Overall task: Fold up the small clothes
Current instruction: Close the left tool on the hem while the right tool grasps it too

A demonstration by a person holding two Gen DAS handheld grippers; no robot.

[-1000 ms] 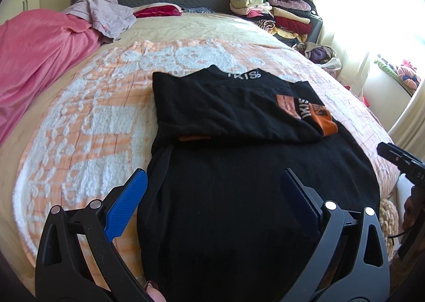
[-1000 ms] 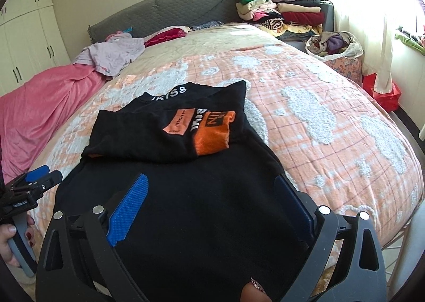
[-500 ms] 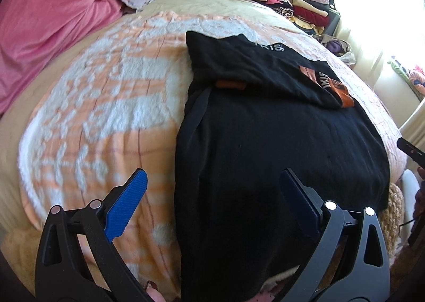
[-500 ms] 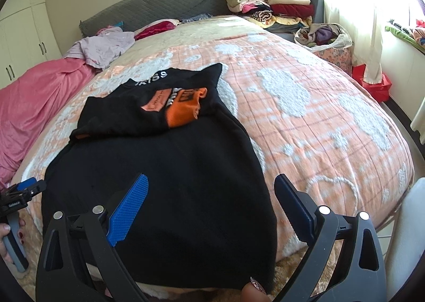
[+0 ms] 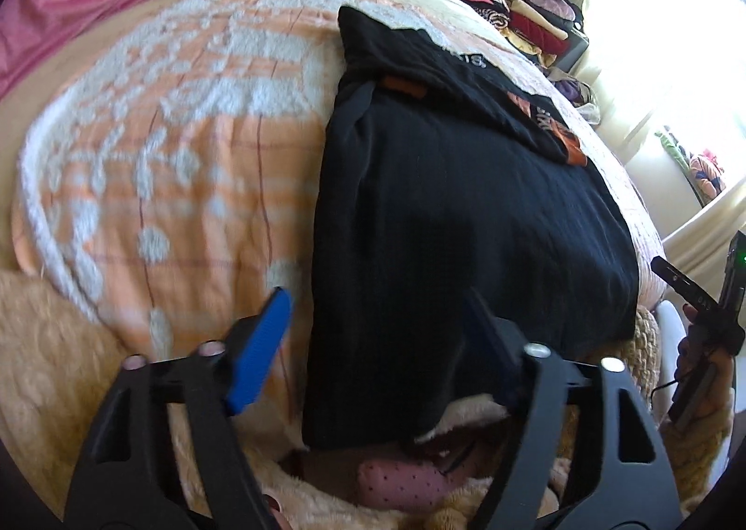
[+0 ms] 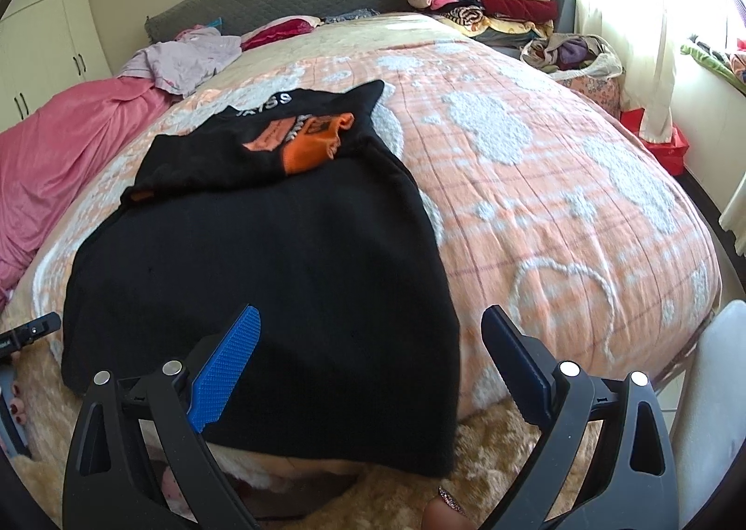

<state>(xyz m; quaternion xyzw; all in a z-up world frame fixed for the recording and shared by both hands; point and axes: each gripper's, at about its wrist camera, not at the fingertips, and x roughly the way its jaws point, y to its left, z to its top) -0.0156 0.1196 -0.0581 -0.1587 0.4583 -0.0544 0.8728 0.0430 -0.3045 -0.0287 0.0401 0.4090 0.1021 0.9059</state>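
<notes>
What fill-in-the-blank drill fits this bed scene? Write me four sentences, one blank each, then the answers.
1. The black garment has its sleeves folded in, and the sleeve cuffs are ____ in colour.
2. The jaws of the left gripper and the right gripper are both ____.
3. The bedspread is orange with ____ fluffy patches.
4. The blanket bunched up at the far left side of the bed is ____.

Answers: orange; open; white; pink

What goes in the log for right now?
left gripper: open | right gripper: open | black shirt: sleeves folded, hem unheld
</notes>
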